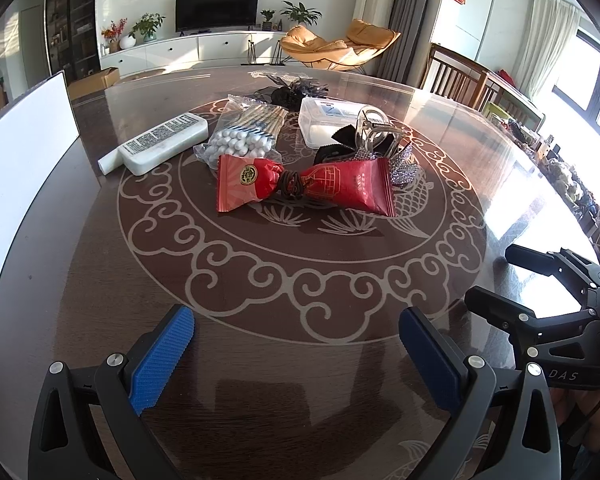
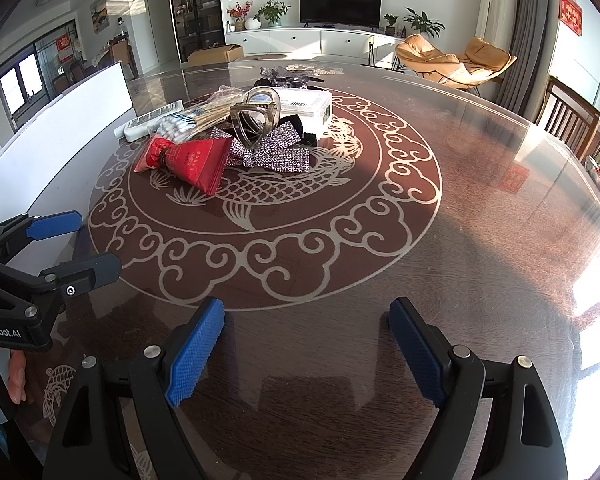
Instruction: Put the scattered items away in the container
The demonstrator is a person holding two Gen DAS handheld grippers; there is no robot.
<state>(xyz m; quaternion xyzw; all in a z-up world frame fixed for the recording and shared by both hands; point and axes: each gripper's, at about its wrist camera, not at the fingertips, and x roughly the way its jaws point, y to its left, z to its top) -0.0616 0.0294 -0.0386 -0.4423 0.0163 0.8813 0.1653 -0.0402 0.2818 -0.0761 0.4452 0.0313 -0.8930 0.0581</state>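
A pile of items lies at the table's middle: two red snack packets (image 1: 300, 186) (image 2: 188, 162) tied by a brown hair tie, a bag of cotton swabs (image 1: 244, 132) (image 2: 192, 120), a white tube (image 1: 164, 142) (image 2: 148, 122), a clear hair claw (image 1: 374, 128) (image 2: 258, 118), a rhinestone bow (image 1: 404, 164) (image 2: 272, 152), a clear plastic box (image 1: 324, 120) (image 2: 306, 108). My left gripper (image 1: 296, 340) (image 2: 88, 240) is open and empty, short of the pile. My right gripper (image 2: 306, 336) (image 1: 496, 276) is open and empty beside it. A white container (image 1: 24, 152) (image 2: 72, 116) stands at the left.
The round brown table (image 2: 460, 208) has a glass top with a fish pattern. Dark hair accessories (image 1: 296, 90) lie behind the pile. Wooden chairs (image 1: 456, 76) stand at the right edge.
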